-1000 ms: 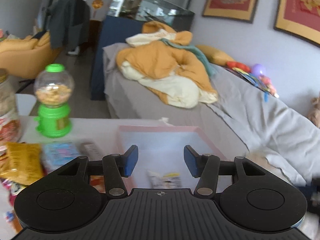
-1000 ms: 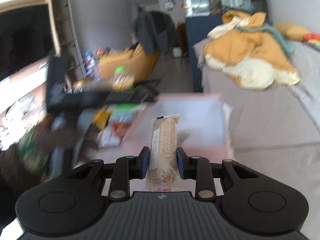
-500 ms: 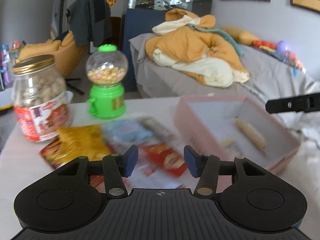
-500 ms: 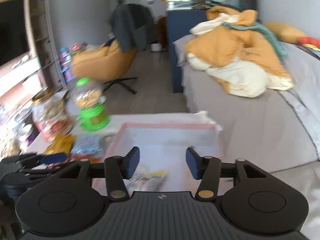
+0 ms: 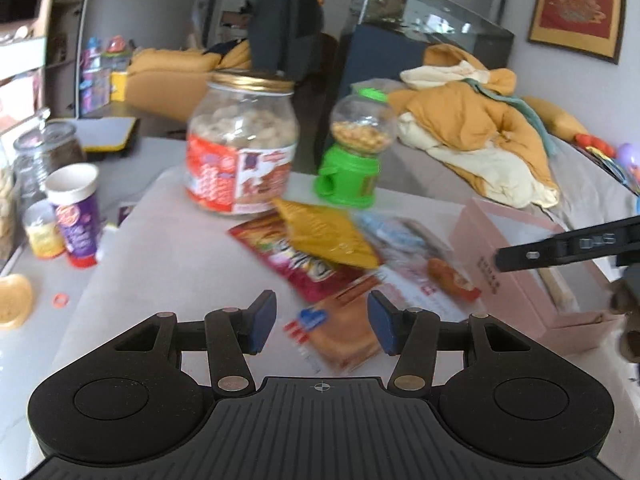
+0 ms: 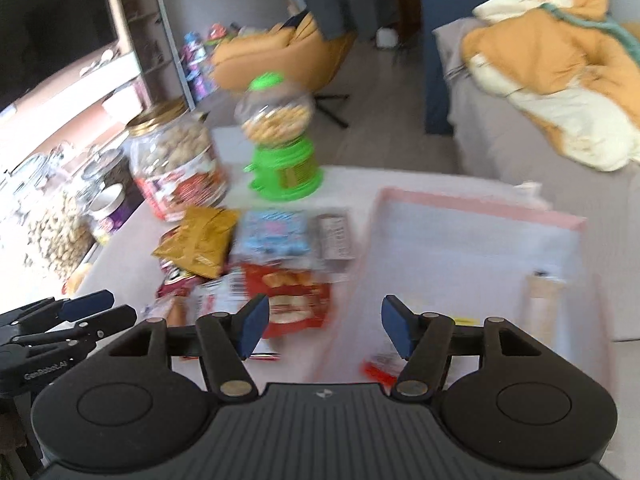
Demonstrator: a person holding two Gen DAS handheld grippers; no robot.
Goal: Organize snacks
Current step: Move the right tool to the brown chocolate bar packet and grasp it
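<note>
A heap of snack packets lies on the white table: a yellow bag (image 5: pixel 326 234) (image 6: pixel 198 246), a dark red bag (image 5: pixel 298 264), a light blue packet (image 6: pixel 272 236), a red packet (image 6: pixel 288 298) and a brown wrapped pastry (image 5: pixel 346 330). A pink box (image 5: pixel 520 272) (image 6: pixel 480 216) stands to the right with a long cracker pack (image 6: pixel 542 304) inside. My left gripper (image 5: pixel 322 322) is open and empty, just over the pastry. My right gripper (image 6: pixel 324 326) is open and empty above the box's left wall; it also shows in the left wrist view (image 5: pixel 568 246).
A big nut jar (image 5: pixel 242 148) and a green candy dispenser (image 5: pixel 354 152) stand at the table's back. A purple cup (image 5: pixel 76 210) and glass jars (image 5: pixel 46 156) stand at the left. A bed with orange bedding (image 5: pixel 476 132) lies beyond.
My right gripper let go of the cracker pack, which now lies in the box, and swung left. My left gripper moved left from the box to the packets.
</note>
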